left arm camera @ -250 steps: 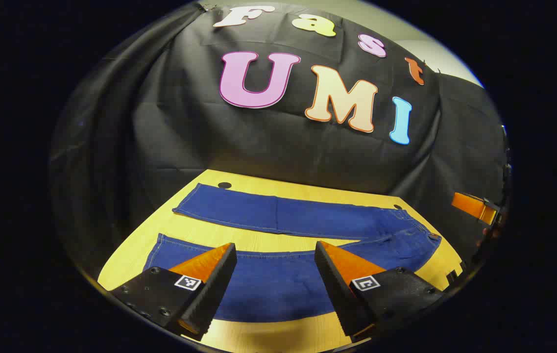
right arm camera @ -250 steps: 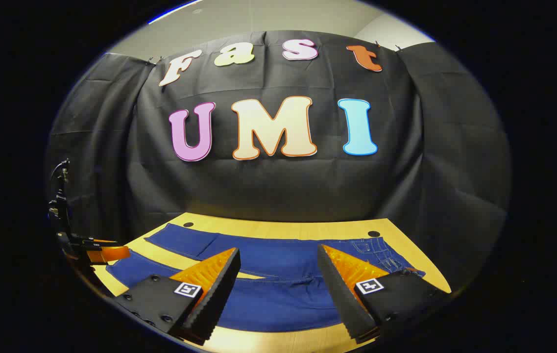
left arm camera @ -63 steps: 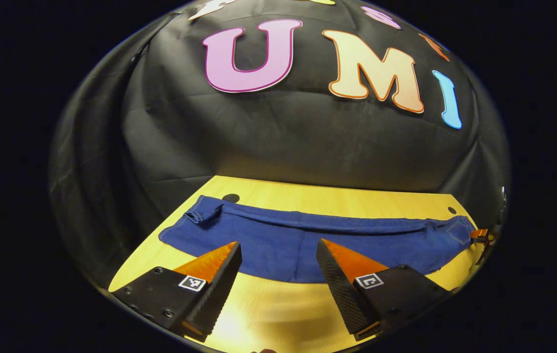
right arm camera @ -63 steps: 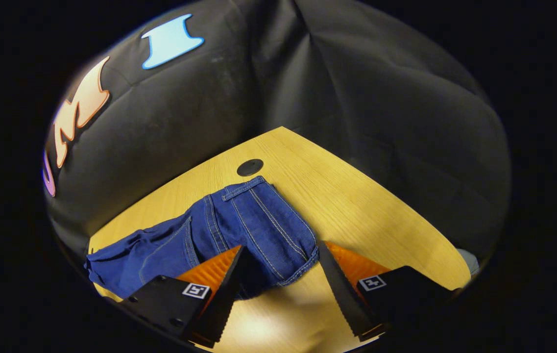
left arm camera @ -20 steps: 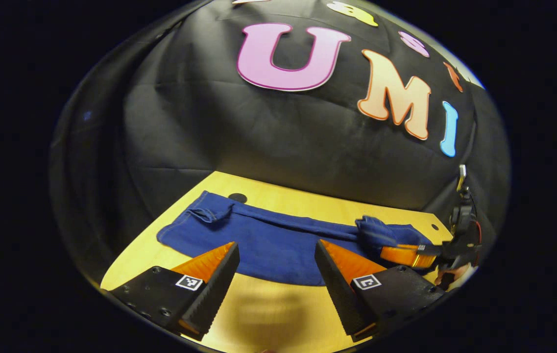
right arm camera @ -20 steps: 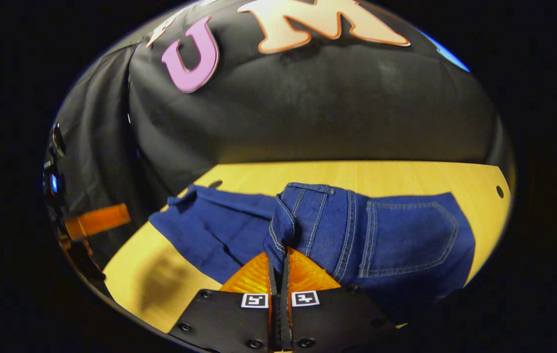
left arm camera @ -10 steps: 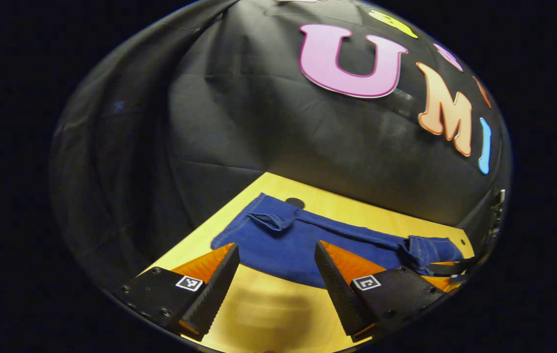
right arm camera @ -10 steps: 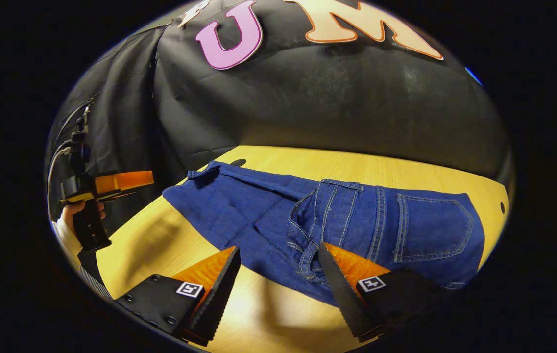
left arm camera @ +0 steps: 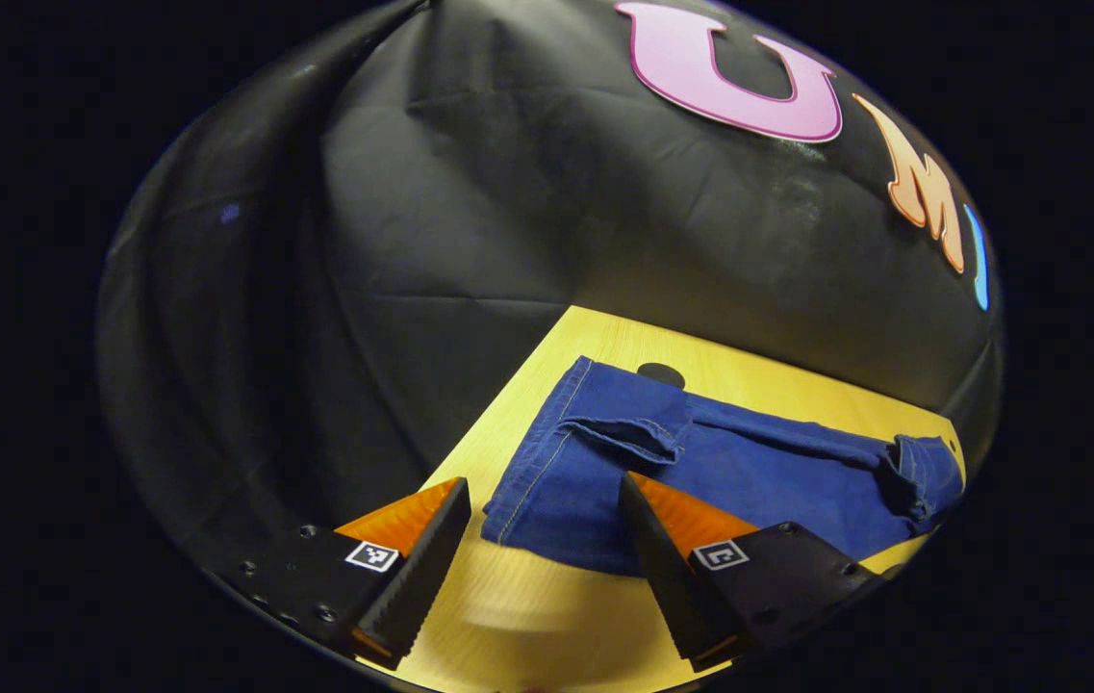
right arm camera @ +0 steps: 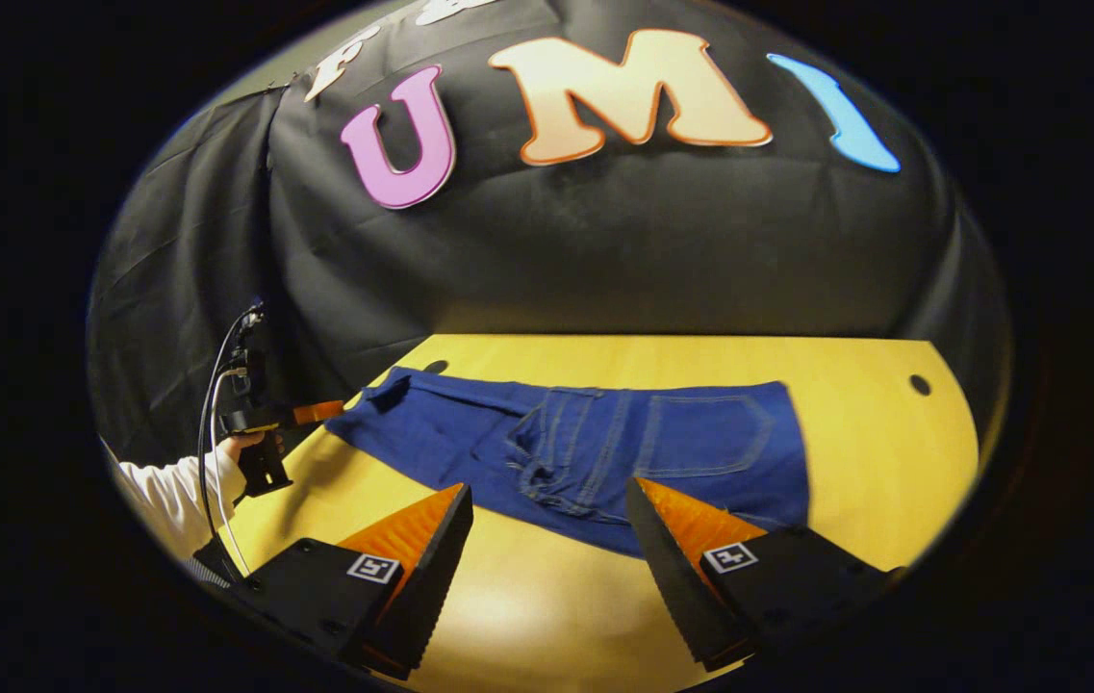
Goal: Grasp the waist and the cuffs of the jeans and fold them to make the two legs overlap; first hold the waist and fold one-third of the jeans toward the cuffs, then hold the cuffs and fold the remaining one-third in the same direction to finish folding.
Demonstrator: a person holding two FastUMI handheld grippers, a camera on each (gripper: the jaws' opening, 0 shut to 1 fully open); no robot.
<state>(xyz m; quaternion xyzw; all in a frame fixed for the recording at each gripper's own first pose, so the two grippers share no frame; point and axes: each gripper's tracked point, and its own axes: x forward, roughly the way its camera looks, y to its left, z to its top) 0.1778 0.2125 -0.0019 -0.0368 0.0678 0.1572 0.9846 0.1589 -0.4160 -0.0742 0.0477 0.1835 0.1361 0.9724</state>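
Jeans [right arm camera: 604, 443]: dark blue denim with pale contrast stitching, lying flat on the table [right arm camera: 874, 462], legs stacked one on the other, the waist end folded over toward the cuffs so a stitched back pocket [right arm camera: 710, 433] faces up; bunched, wrinkled cloth sits at the folded edge near 6 o'clock of the garment in the right gripper view. In the left gripper view the jeans [left arm camera: 749, 462] run from 9 o'clock to 3 o'clock, the cuffs [left arm camera: 547, 452] at the 9 o'clock end with one hem corner turned back in a small flap [left arm camera: 633, 433], the folded waist [left arm camera: 922, 472] rumpled at the 3 o'clock end. Table: pale yellow wood-grain top, smooth, with a round dark hole [left arm camera: 659, 373] just beyond the cuff end and another [right arm camera: 919, 384] at 2 o'clock of the garment in the right gripper view. Left gripper [left arm camera: 539, 539]: wedge-shaped fingers with ridged inner faces, spread wide, holding nothing, hovering just short of the cuff end; seen in the right gripper view at 9 o'clock [right arm camera: 316, 414], near the cuffs, gripped by a hand [right arm camera: 243, 448] in a white sleeve [right arm camera: 166, 486]. Right gripper [right arm camera: 547, 549]: same wedge fingers, spread wide, empty, above bare table just short of the folded waist.
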